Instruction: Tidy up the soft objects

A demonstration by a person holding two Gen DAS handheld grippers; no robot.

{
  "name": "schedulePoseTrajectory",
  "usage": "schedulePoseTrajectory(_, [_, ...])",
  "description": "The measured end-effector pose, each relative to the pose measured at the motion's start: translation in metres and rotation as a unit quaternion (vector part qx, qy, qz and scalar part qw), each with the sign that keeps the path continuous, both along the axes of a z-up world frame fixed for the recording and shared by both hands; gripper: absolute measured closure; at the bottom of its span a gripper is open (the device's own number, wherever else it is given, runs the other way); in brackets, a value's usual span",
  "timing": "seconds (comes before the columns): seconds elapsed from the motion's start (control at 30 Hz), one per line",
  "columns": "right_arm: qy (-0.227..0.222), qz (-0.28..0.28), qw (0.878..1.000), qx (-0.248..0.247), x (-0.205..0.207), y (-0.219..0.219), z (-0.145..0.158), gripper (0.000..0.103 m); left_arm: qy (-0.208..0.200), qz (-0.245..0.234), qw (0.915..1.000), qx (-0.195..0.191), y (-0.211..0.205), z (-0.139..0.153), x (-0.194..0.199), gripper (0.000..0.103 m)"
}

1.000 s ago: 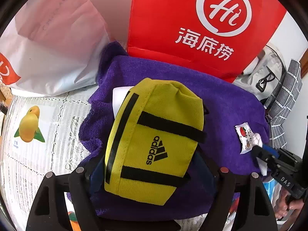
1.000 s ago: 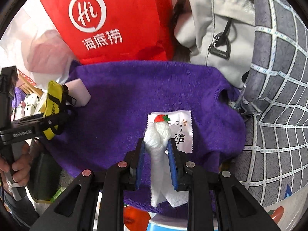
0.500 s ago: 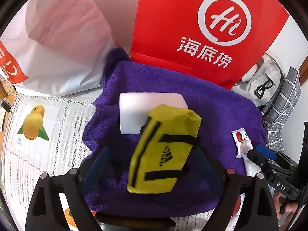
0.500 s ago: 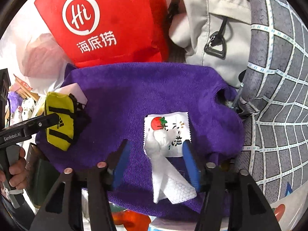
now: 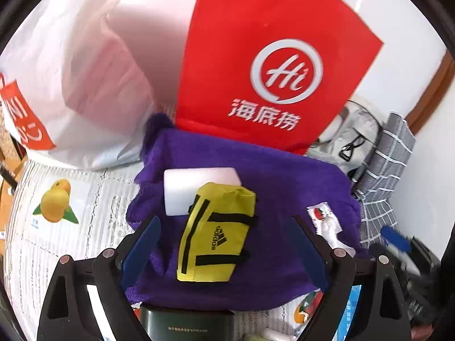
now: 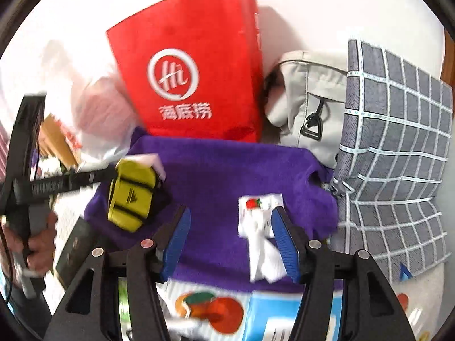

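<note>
Purple towel (image 5: pixel 278 187) spread flat on the table, hemmed in behind by a red paper bag (image 5: pixel 264 56) standing upright and touching its far edge. White plastic bag (image 5: pixel 71 85) slumped at the far left corner; grey backpack (image 6: pixel 310 108) and grey checked cushion (image 6: pixel 398 156) crowding the right edge. Open room only on the patterned tablecloth (image 5: pixel 57 241) to the left and along the near edge, where a dark box (image 5: pixel 187 324) pokes out just under the towel's front hem.

On the towel: yellow pouch (image 5: pixel 216 233) lying partly over a white block (image 5: pixel 199 190) toward the left; a small packet with a strawberry print (image 6: pixel 260 207) and a crumpled white tissue (image 6: pixel 264 255) toward the right.

Left gripper (image 5: pixel 227 241) wide open, pouch between the jaws but untouched. Right gripper (image 6: pixel 231 238) having just been opening, jaws apart, tissue lying loose between the blue pads (image 6: pixel 177 241), not pressed.
</note>
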State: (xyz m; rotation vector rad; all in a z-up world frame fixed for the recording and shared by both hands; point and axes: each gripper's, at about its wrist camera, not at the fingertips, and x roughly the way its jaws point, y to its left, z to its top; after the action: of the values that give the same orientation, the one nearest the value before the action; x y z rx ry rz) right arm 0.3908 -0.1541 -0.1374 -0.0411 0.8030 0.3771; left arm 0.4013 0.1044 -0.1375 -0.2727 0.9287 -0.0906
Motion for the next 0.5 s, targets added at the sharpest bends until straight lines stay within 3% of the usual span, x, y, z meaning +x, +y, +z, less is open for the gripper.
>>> schedulePoseTrajectory(0.2, [0.019,0.038,0.999,-0.023,-0.065,0.013,-0.016,0.044,-0.022,-0.018,0.9991,0.030,-0.012,0.017,-0.008,0.013])
schedulePoseTrajectory(0.5, [0.058,0.114,0.992,-0.019,-0.145,0.038,-0.053,0.065,-0.037,-0.046,0.9974,0.041,-0.031,0.036,-0.017,0.013])
